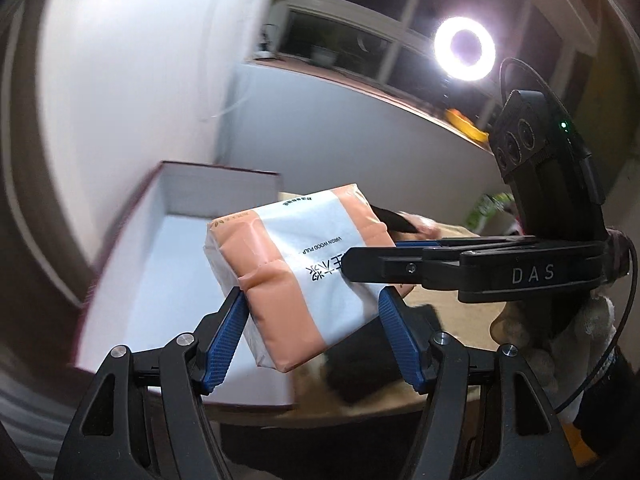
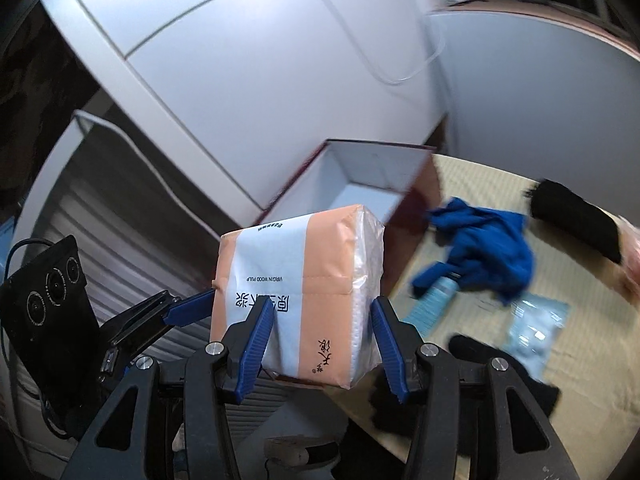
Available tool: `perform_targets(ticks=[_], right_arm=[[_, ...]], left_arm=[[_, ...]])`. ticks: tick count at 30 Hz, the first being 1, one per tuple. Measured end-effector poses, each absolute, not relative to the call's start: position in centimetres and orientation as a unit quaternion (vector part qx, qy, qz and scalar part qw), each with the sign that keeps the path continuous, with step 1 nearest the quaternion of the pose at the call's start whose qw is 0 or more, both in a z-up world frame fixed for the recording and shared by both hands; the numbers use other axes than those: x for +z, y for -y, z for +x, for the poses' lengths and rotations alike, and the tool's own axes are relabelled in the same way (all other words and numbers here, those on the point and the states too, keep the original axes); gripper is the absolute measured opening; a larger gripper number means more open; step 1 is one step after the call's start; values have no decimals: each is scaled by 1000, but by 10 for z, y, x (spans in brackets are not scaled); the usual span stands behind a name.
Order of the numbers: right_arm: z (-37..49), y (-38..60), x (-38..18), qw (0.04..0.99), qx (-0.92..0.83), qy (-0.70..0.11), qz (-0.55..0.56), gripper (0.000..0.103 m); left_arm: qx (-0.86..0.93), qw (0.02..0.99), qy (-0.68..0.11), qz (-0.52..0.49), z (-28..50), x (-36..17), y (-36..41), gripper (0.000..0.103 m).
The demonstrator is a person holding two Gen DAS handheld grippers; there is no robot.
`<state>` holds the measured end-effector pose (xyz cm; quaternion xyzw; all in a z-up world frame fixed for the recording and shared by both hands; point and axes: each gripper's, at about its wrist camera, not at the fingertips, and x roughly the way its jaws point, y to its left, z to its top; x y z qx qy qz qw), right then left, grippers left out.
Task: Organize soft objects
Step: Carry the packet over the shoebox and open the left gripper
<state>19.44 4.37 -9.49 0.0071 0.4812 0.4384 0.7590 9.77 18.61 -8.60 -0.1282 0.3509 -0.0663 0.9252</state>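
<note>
A soft pack of tissues (image 1: pixel 298 268), orange and white with black print, hangs in the air held by both grippers. My left gripper (image 1: pixel 314 304) is shut on its near end. My right gripper (image 2: pixel 322 316) is shut on the same pack (image 2: pixel 296 292), gripping its other side; it reaches in from the right in the left wrist view (image 1: pixel 360 266). An open box (image 1: pixel 160 248) with white inside and dark red walls lies just beyond and below the pack; it also shows in the right wrist view (image 2: pixel 360 184).
On the round table (image 2: pixel 500 184): a blue cloth (image 2: pixel 484 252), a black sock (image 2: pixel 576 220), a pale blue packet (image 2: pixel 536 320) and a dark cloth (image 2: pixel 480 380). A ring light (image 1: pixel 464 48) glares above. White walls stand behind the box.
</note>
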Motion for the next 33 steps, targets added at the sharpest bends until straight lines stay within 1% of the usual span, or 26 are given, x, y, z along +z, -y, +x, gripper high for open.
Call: perform_targets(ticks=[9,16,25,33], right_arm=[[197,-115,-121,736,454,-501,-24,47],[198,-144,-129,734,454,-503,-44,47],[205,-146,-134,745,439,-500,-58,47],[205,-120,-125,754,438,-486,-58,49]], left_arm=[[-17,917,-368,-156,97,-109,-238,66],[11,913,-377,-154,102,-119,-249,66],[40,914,-375,-152,95,-122,-253,66],[32,918,-363,-154,85,-115,-247,66]])
